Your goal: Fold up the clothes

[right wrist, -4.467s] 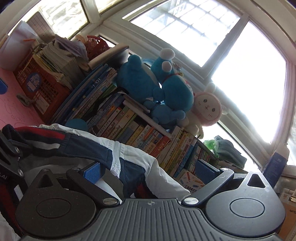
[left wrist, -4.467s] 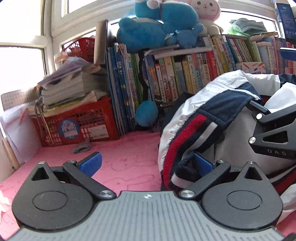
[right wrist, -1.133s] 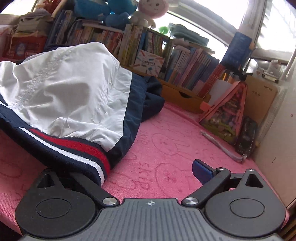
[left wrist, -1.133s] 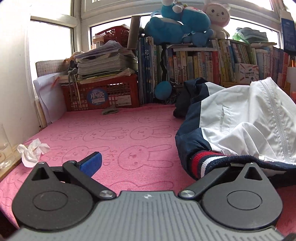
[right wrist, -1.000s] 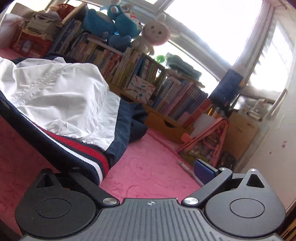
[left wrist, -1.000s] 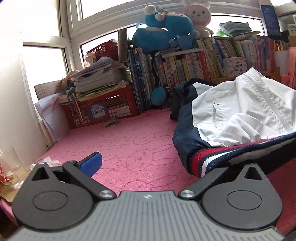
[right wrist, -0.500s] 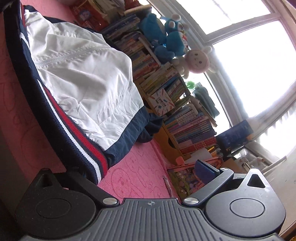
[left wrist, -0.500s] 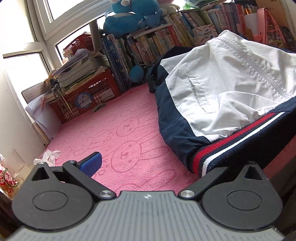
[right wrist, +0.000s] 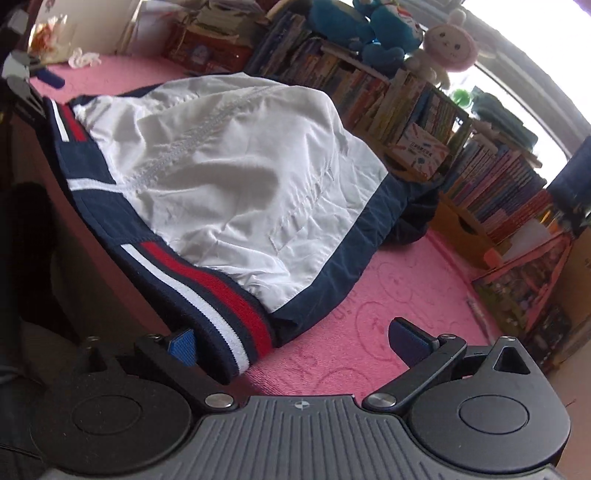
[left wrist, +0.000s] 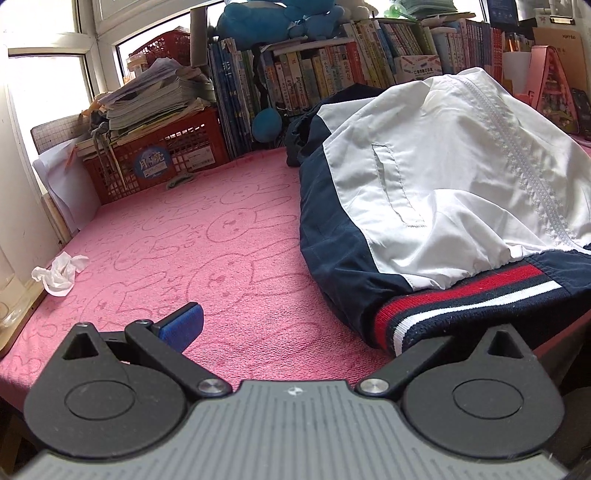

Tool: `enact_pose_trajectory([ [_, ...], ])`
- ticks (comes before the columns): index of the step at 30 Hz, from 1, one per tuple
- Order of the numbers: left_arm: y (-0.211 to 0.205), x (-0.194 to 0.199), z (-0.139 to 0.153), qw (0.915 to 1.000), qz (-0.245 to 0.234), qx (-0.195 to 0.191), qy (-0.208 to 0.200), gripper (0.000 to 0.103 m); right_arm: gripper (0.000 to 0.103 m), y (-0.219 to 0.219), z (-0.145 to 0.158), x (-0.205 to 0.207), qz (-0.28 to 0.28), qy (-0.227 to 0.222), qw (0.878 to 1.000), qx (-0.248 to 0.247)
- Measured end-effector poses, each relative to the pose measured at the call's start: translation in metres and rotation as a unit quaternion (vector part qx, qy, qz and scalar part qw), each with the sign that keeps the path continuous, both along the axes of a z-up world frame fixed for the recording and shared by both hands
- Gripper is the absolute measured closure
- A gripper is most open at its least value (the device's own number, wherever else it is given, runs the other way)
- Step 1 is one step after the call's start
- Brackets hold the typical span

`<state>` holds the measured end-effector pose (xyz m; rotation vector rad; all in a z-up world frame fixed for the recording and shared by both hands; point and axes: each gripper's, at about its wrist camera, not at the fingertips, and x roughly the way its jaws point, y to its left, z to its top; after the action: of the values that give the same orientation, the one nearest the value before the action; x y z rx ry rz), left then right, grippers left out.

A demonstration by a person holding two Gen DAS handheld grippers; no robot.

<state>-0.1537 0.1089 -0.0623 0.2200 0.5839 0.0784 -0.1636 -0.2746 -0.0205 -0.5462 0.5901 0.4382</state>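
Note:
A white and navy jacket (left wrist: 461, 173) lies spread front-up on the pink bunny-print cloth (left wrist: 221, 240), zip running down its middle. Its red, white and navy striped hem (left wrist: 461, 295) hangs at the near edge of the table. My left gripper (left wrist: 301, 332) is open at the hem's left corner; the hem covers its right finger, and the left blue pad (left wrist: 183, 325) is bare. In the right wrist view the jacket (right wrist: 240, 177) fills the centre. My right gripper (right wrist: 293, 343) is open, its left pad (right wrist: 181, 347) tucked against the striped hem (right wrist: 229, 295).
A red crate (left wrist: 155, 155) piled with papers and a long row of books (left wrist: 332, 70) close off the back. A crumpled tissue (left wrist: 59, 273) lies at the left edge. Plush toys (right wrist: 388, 33) sit above the books. A pink house-shaped box (left wrist: 550, 85) and a pen (right wrist: 480, 314) are at the right.
The jacket, bunched up and lifted 4.5 s ago, has come down and been drawn toward the near edge, spreading flat. Both grippers pulled back with the hem; the right gripper's left pad now shows.

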Motion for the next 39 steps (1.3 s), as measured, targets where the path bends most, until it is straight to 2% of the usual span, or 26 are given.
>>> enact_pose_trajectory([
  [2,-0.001,-0.001,0.000,1.0000,-0.002,0.003,-0.002,0.000,0.000,-0.016,0.007,0.002,0.020,0.049,0.997,0.053],
  [5,0.002,-0.001,-0.001,1.0000,-0.001,-0.008,-0.004,0.000,0.000,-0.038,0.011,0.007,0.020,0.114,0.987,0.107],
  [8,0.005,0.000,-0.002,0.9996,0.005,-0.029,-0.005,0.000,0.000,-0.049,0.027,0.019,-0.004,0.103,0.975,0.196],
  [10,0.006,-0.001,-0.003,0.9992,0.010,-0.039,-0.008,0.000,0.000,-0.051,0.038,0.029,-0.026,0.079,0.960,0.266],
  [13,0.007,-0.002,-0.004,0.9986,0.015,-0.049,-0.011,0.000,0.000,-0.017,0.040,0.053,-0.036,0.038,0.948,0.314],
  [18,0.006,-0.002,-0.004,0.9986,0.017,-0.049,-0.013,0.000,0.001,0.096,0.035,0.085,-0.006,-0.050,0.969,0.242],
  [21,0.009,-0.002,-0.005,0.9979,0.017,-0.062,-0.011,0.000,0.001,0.141,0.029,0.103,-0.011,-0.061,0.976,0.207],
  [26,0.016,-0.002,-0.005,0.9955,0.018,-0.093,-0.003,0.000,0.000,0.167,-0.008,0.136,-0.042,-0.018,0.987,0.154],
  [28,0.023,-0.002,-0.003,0.9924,0.010,-0.123,0.010,0.000,0.000,0.167,-0.024,0.143,-0.057,0.001,0.988,0.144],
  [32,0.034,-0.005,0.004,0.9874,-0.030,-0.151,0.037,0.000,0.000,0.164,-0.035,0.157,-0.066,0.059,0.985,0.149],
  [35,0.038,-0.012,0.014,0.9797,-0.057,-0.186,0.047,0.000,0.000,0.162,-0.038,0.163,-0.064,0.084,0.982,0.158],
  [39,0.044,-0.026,0.039,0.9638,-0.105,-0.244,0.025,0.000,0.000,0.159,-0.037,0.163,-0.065,0.089,0.980,0.163],
])
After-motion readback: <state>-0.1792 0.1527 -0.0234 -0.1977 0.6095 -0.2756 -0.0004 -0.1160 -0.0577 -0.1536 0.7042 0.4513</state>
